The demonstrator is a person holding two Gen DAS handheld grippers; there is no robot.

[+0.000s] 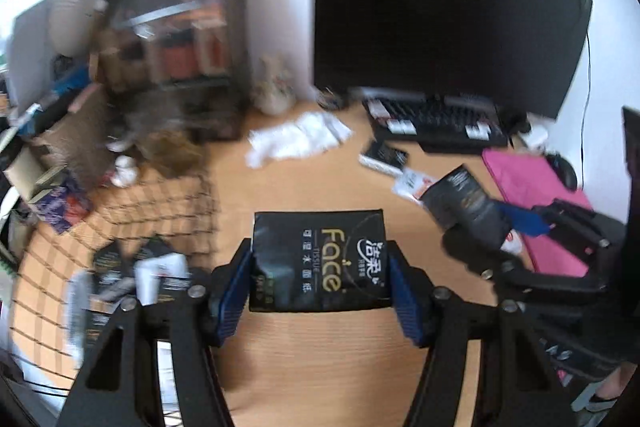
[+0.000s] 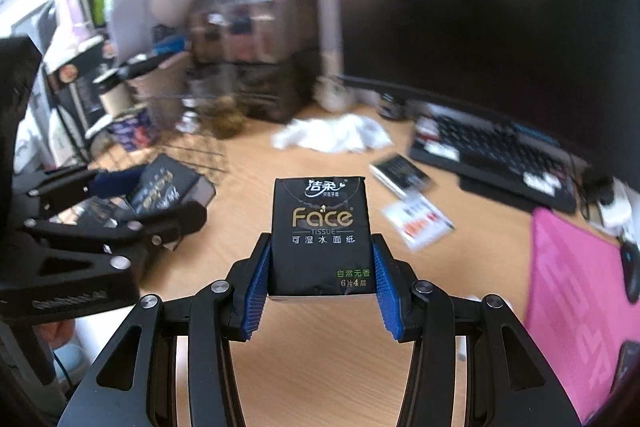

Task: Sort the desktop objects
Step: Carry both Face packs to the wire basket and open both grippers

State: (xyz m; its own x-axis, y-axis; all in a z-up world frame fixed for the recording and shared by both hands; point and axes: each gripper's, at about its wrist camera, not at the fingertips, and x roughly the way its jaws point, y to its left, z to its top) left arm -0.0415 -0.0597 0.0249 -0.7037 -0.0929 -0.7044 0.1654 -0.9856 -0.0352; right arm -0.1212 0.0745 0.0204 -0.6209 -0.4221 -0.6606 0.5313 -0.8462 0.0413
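My left gripper [image 1: 319, 259] is shut on a black "Face" tissue pack [image 1: 320, 259], which lies sideways between the blue pads above the wooden desk [image 1: 320, 367]. My right gripper [image 2: 320, 247] is shut on a second black tissue pack [image 2: 320, 223], which stands upright. In the left wrist view the right gripper [image 1: 492, 231] shows at the right with its pack [image 1: 460, 199]. The right wrist view has the left gripper [image 2: 160, 199] at the left with its pack [image 2: 164, 187]. Both packs are off the desk.
A wire basket [image 1: 120, 203] at the left holds several dark packs [image 1: 112, 267]. A monitor [image 1: 440, 7], keyboard [image 1: 440, 123], pink mat [image 1: 532, 179] and mouse [image 1: 564, 171] fill the right. Crumpled white wrapping [image 1: 296, 139], a small black pack [image 1: 384, 157] and a card [image 1: 412, 183] lie mid-desk.
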